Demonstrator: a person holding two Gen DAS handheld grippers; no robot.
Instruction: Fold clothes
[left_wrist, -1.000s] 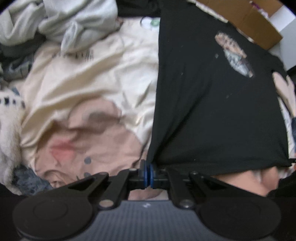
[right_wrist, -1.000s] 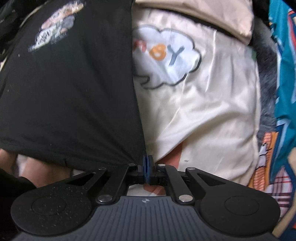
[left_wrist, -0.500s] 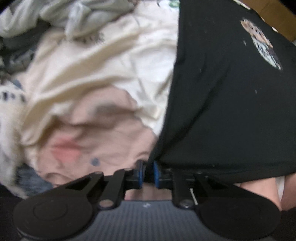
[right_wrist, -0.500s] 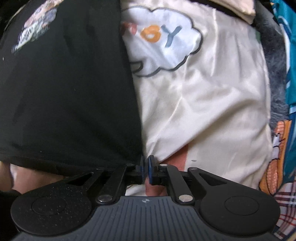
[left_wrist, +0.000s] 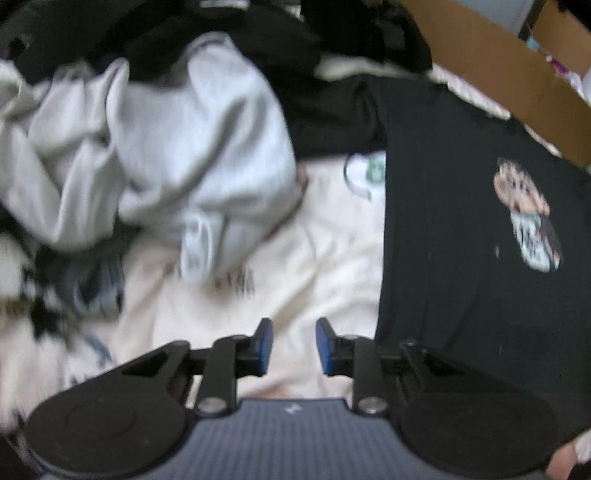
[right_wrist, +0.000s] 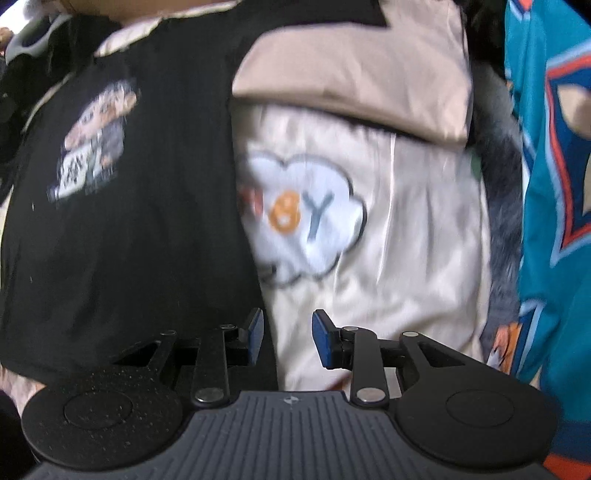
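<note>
Black T-shirt (right_wrist: 122, 236) beside cloud print (right_wrist: 306, 221) lettered "8Y".

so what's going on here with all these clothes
A person with a gripper in each hand is folding clothes on a bed. A black t-shirt with a cartoon print lies flat on the cream sheet. Both the left gripper and the right gripper are opening, with nothing between their fingers; the shirt's edges lie just beside them. A grey garment sits crumpled off to one side, and a teal jersey lies on the other.
</note>
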